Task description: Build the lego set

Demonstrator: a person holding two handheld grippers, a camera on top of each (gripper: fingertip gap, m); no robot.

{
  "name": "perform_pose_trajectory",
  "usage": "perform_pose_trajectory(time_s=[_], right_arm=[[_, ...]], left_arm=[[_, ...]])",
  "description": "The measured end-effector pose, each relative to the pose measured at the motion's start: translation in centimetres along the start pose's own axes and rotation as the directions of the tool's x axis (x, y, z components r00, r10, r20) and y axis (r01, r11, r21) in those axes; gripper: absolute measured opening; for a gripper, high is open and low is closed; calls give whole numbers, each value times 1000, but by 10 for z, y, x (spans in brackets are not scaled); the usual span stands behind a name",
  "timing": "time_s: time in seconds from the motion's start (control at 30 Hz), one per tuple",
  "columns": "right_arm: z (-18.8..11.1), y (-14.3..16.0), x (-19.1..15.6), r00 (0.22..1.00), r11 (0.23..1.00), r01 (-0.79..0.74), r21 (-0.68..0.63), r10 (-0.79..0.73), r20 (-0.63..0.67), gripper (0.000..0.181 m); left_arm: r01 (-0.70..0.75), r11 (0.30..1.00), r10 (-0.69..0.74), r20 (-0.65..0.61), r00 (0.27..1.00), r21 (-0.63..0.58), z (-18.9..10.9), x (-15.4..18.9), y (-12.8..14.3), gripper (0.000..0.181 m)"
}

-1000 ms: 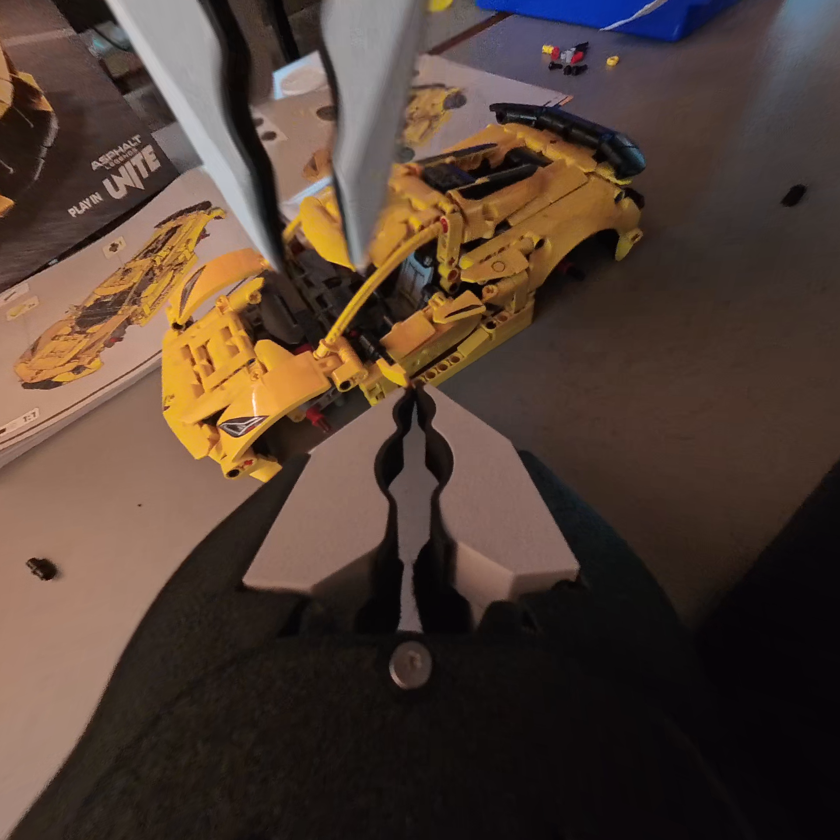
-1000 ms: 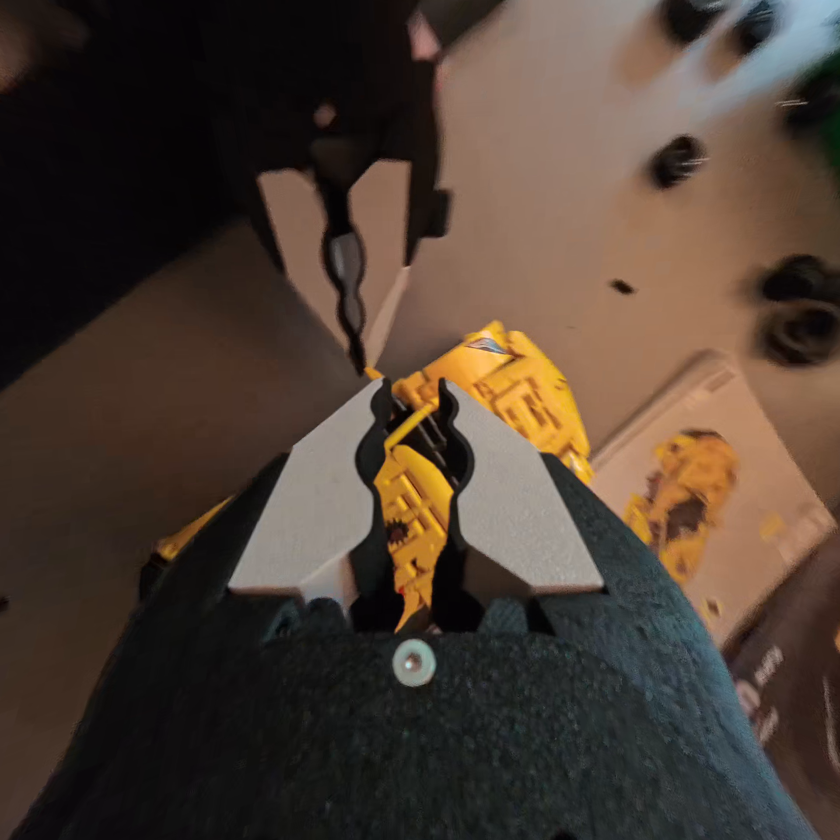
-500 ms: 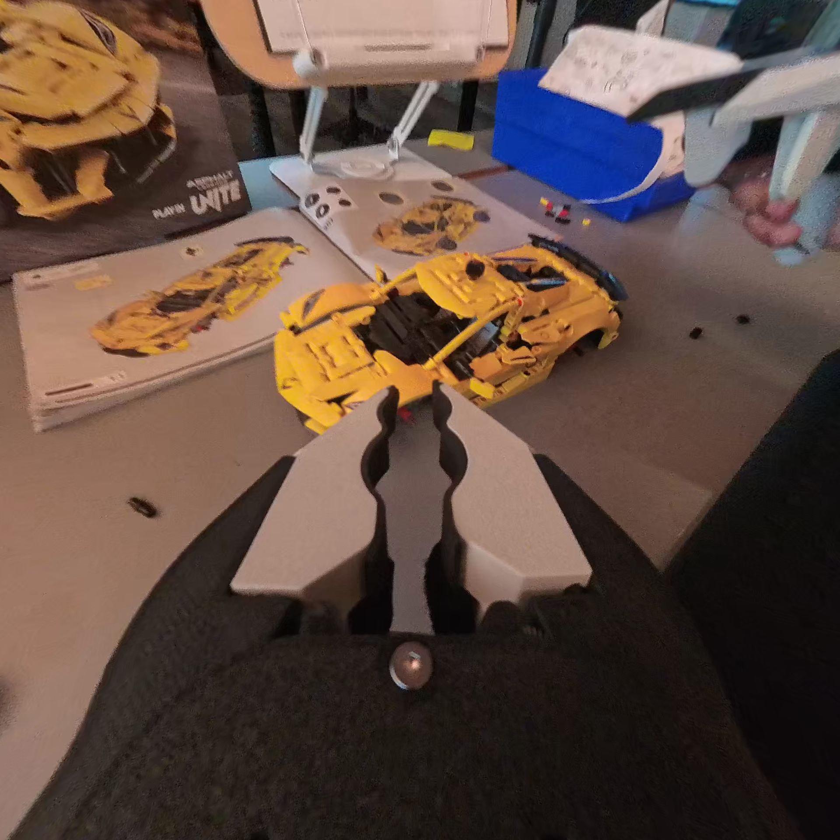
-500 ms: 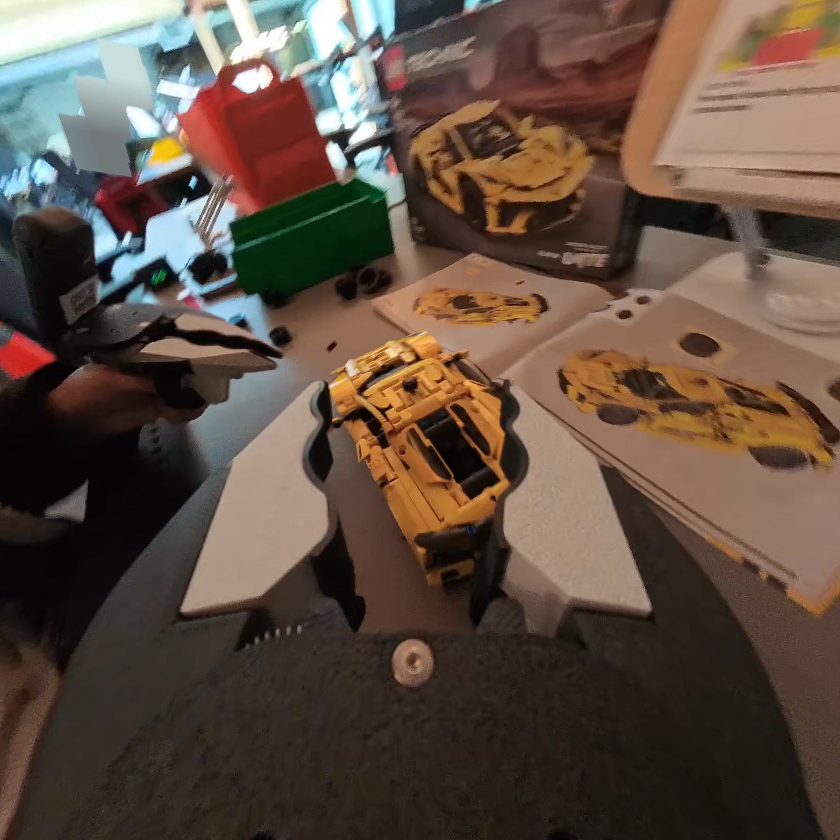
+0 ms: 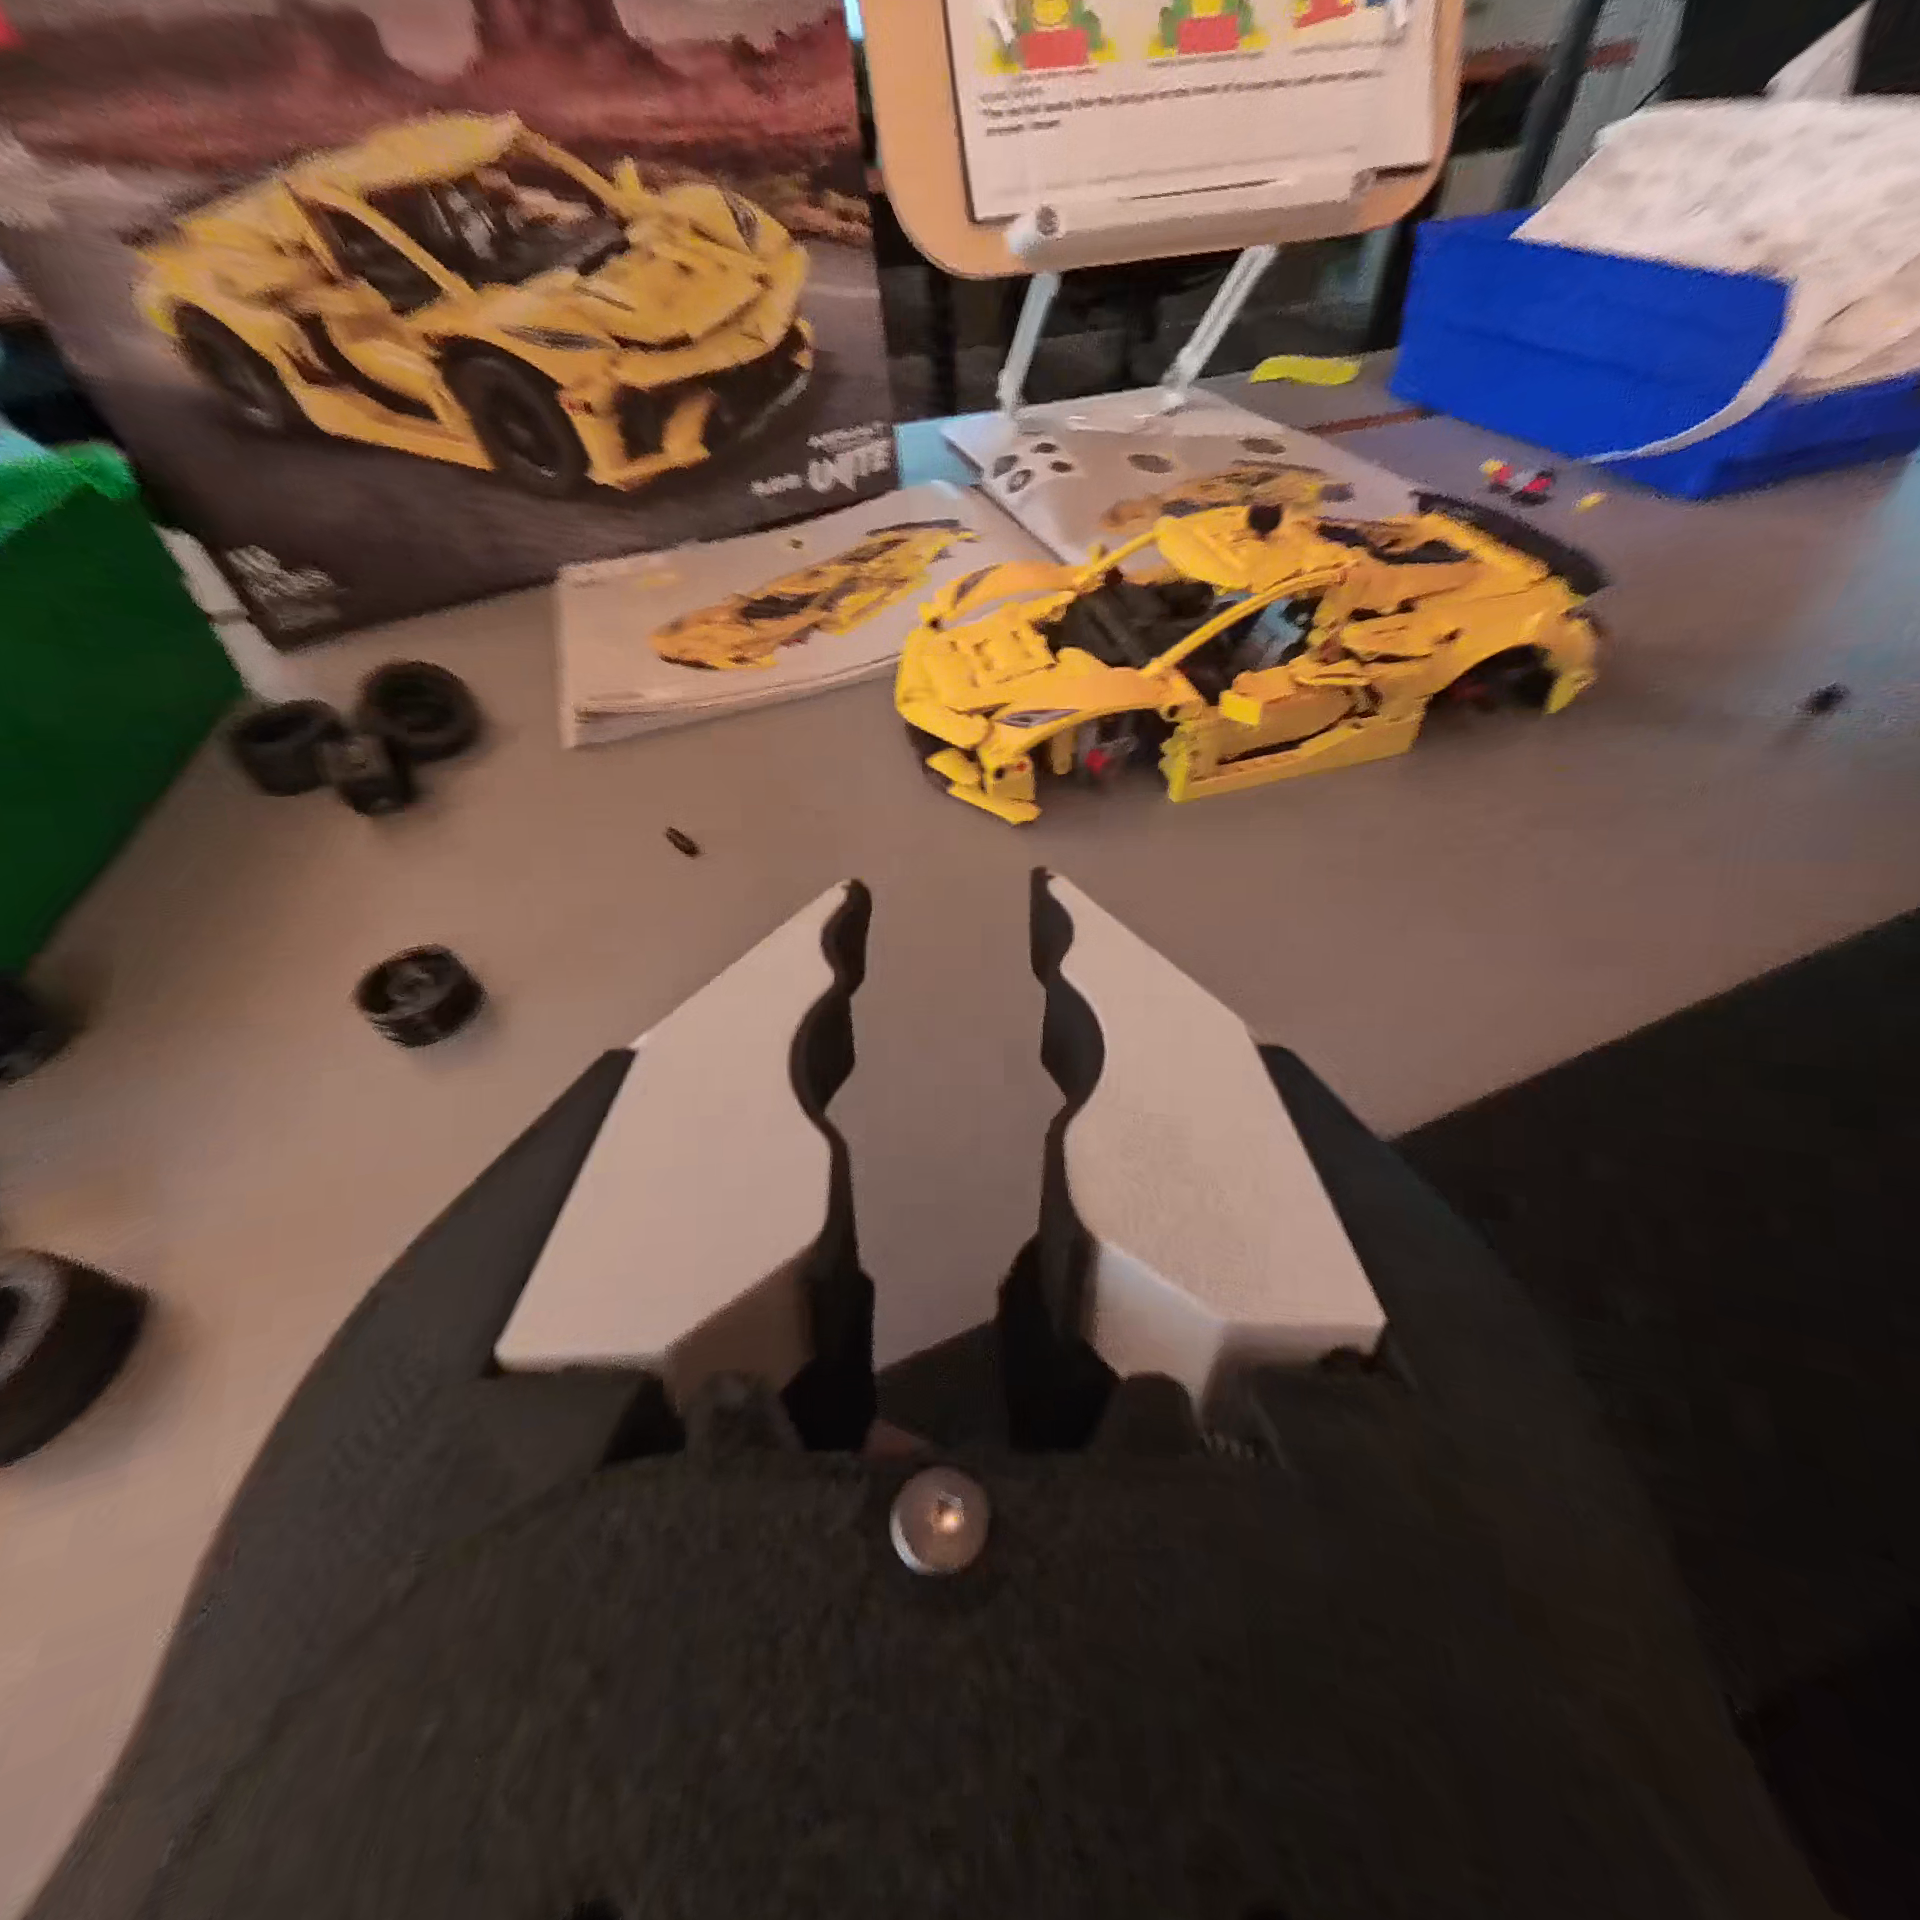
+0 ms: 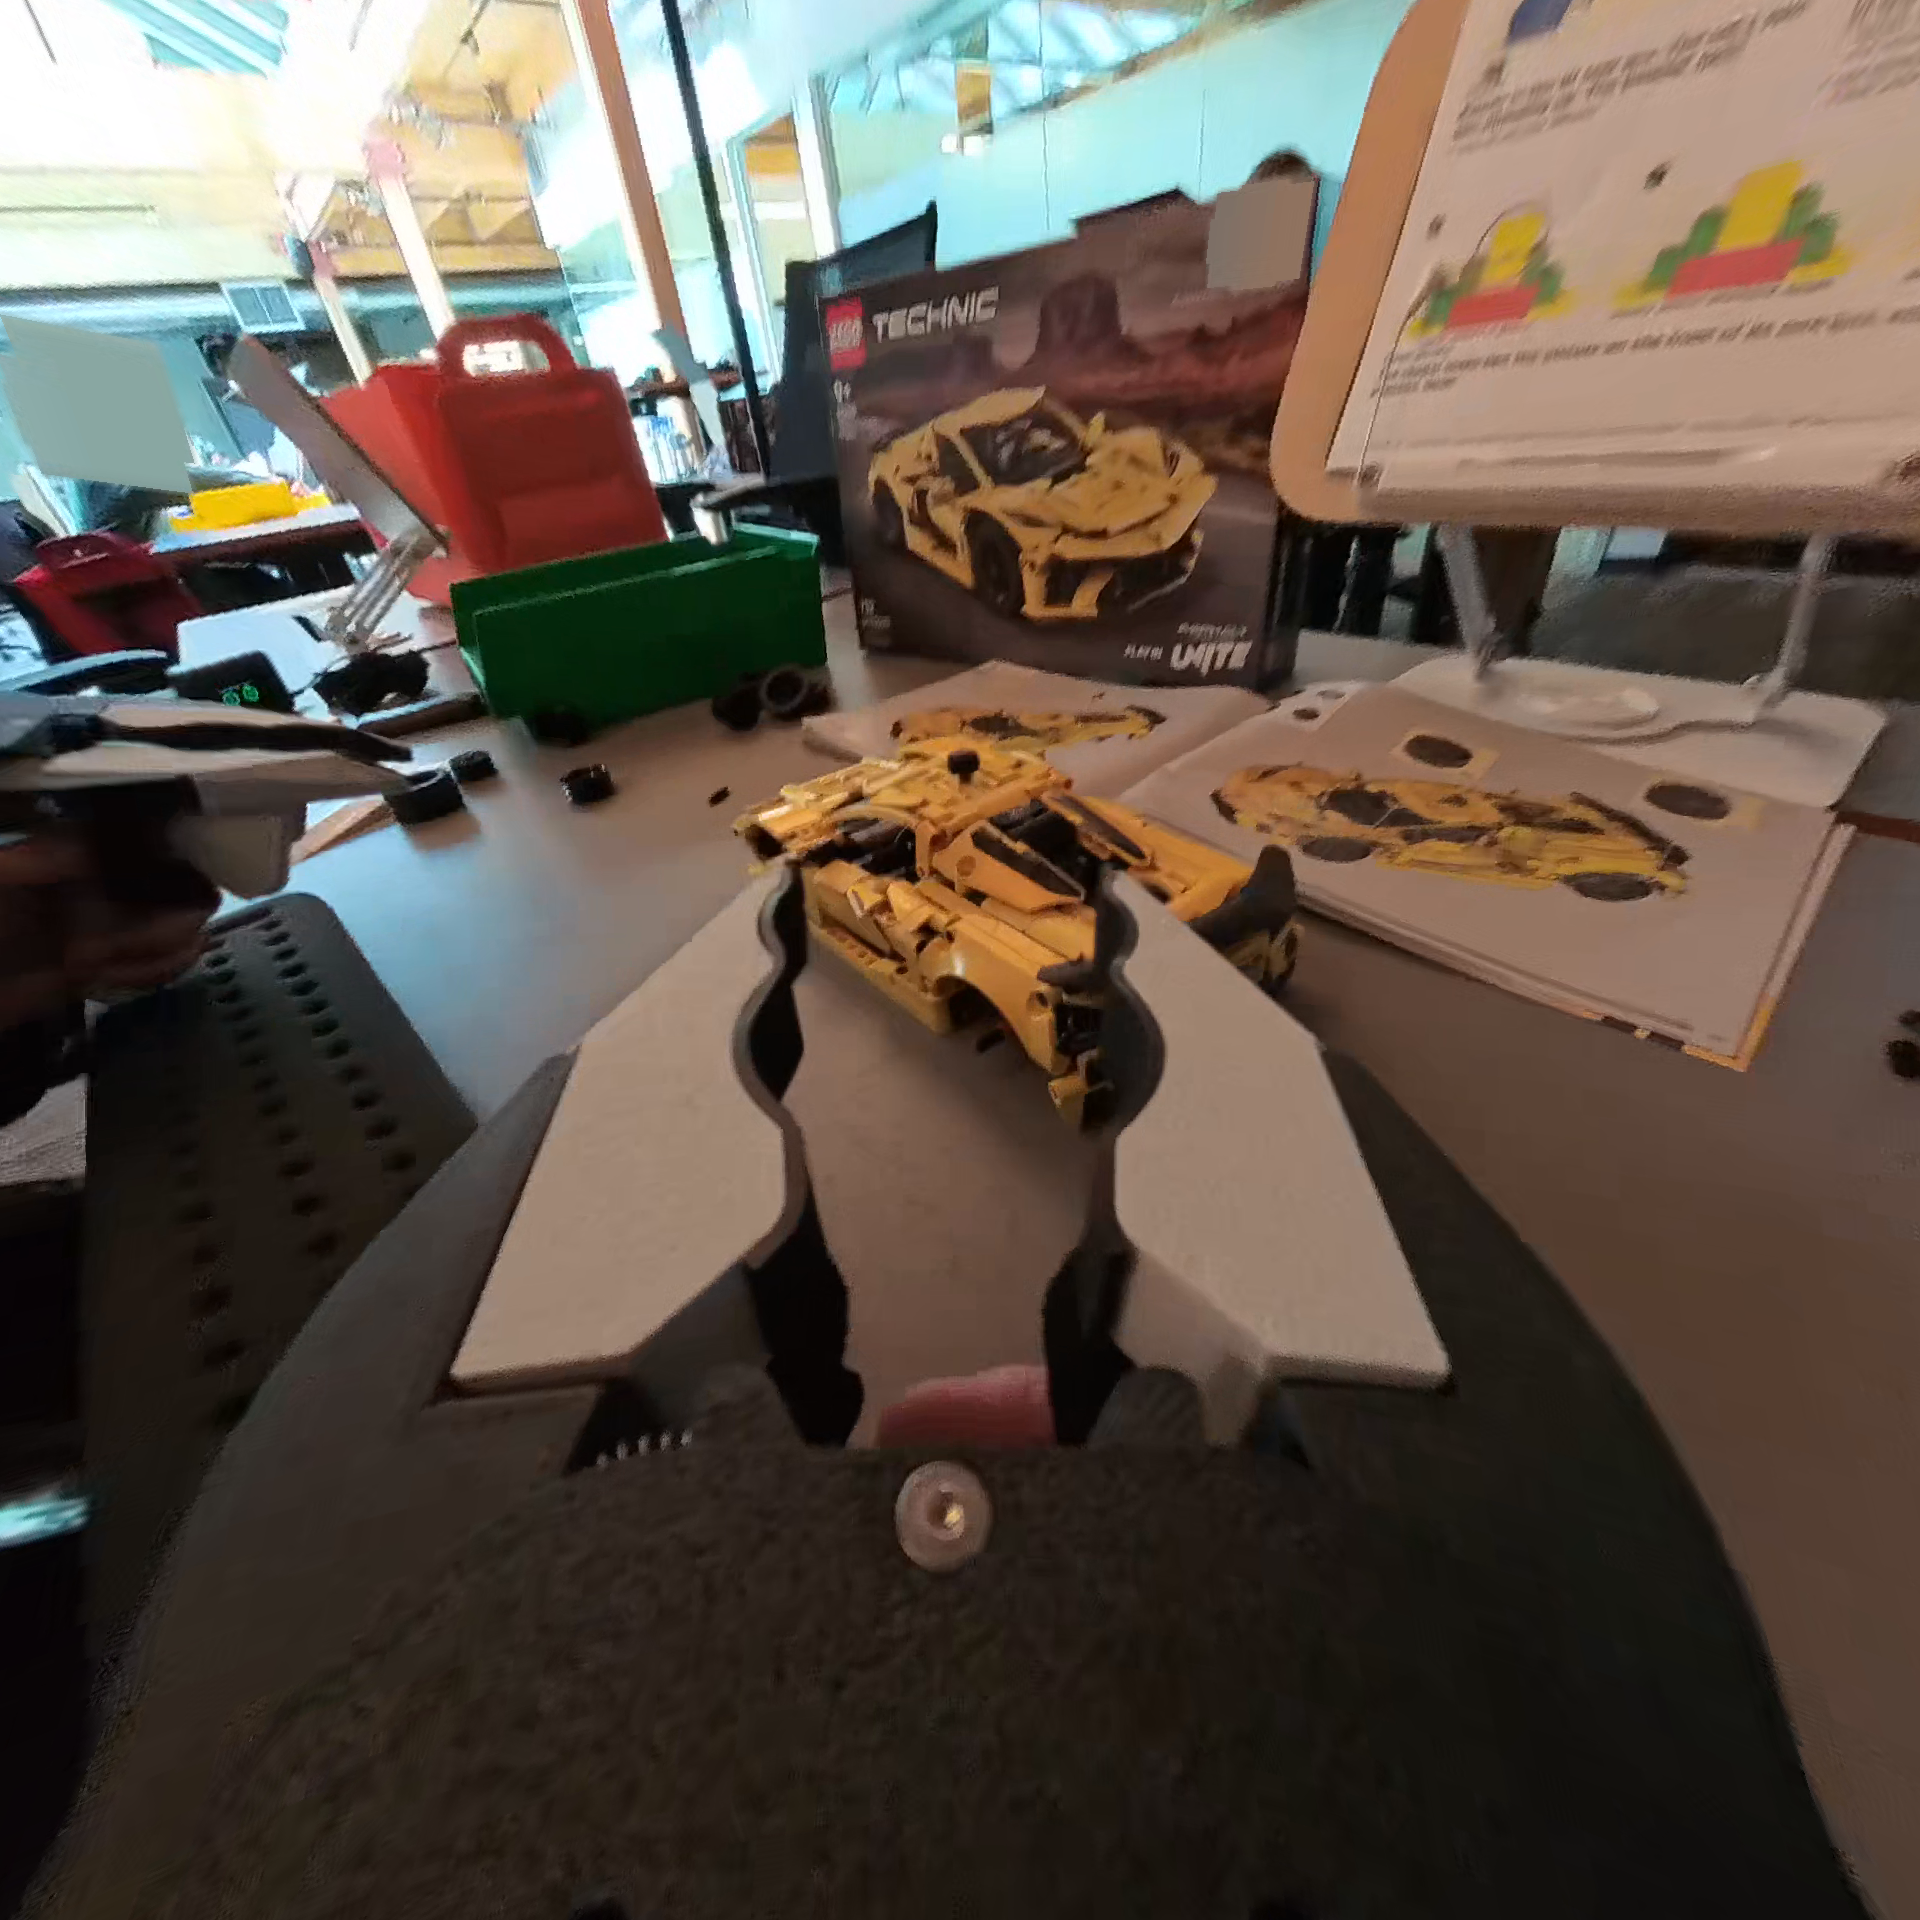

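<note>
A partly built yellow lego car without wheels sits on the grey table, its doors and roof panels raised. It also shows in the right wrist view, tail toward me. My left gripper is open and empty, held above the table well short of the car. My right gripper is open and empty, held behind the car's rear. The left gripper also shows at the left edge of the right wrist view. Several loose black wheels lie left of the car.
Open instruction booklets lie behind the car. The set's box stands at the back, a green bin to its left, a blue bin at right. A stand with a sheet is behind. Small black pins are scattered. My hands' fingertips stand some 30 cm from each other.
Both grippers have pulled back and away from the car. The right gripper let go of the car's roof area and opened wide; the left gripper opened too.
</note>
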State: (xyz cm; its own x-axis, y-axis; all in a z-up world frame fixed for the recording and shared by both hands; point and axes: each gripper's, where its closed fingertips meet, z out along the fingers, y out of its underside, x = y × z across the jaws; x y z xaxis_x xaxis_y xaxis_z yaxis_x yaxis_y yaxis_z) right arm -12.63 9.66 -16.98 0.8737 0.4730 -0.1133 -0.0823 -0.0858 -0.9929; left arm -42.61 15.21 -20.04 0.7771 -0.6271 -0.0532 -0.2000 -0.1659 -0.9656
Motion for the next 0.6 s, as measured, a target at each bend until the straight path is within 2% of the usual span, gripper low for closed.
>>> perform_pose_trajectory(time_s=[0.07,0.1,0.17,0.23,0.3,0.4,0.5,0.6], right_arm=[[-8,-10,5,998,999,33,35,-31,-52,50],[-11,-5,7,997,999,26,26,-24,-75,49],[-16,-1,5,997,999,-43,33,45,-59,58],[-22,-2,4,995,997,-58,46,61,-77,58],[-24,-2,1,995,998,-30,50,35,-92,58],[-21,1,0,995,1000,-14,18,16,-101,56],[-11,3,7,996,998,-45,-35,43,-74,57],[5,-15,28,996,992,50,-114,-59,-72,59]], left_arm=[[-92,994,86,85,993,64,0,0,-13,32],[-118,988,105,129,986,99,1,-2,-17,31],[-191,980,181,138,974,62,12,1,-10,24],[-233,971,224,158,962,42,22,-1,-10,23],[-227,972,212,179,961,67,27,-9,-16,21],[-208,977,200,156,967,39,41,-14,-14,21],[-199,979,203,123,971,-37,56,-16,-7,21],[-186,982,187,99,977,-27,68,-14,-23,24]])
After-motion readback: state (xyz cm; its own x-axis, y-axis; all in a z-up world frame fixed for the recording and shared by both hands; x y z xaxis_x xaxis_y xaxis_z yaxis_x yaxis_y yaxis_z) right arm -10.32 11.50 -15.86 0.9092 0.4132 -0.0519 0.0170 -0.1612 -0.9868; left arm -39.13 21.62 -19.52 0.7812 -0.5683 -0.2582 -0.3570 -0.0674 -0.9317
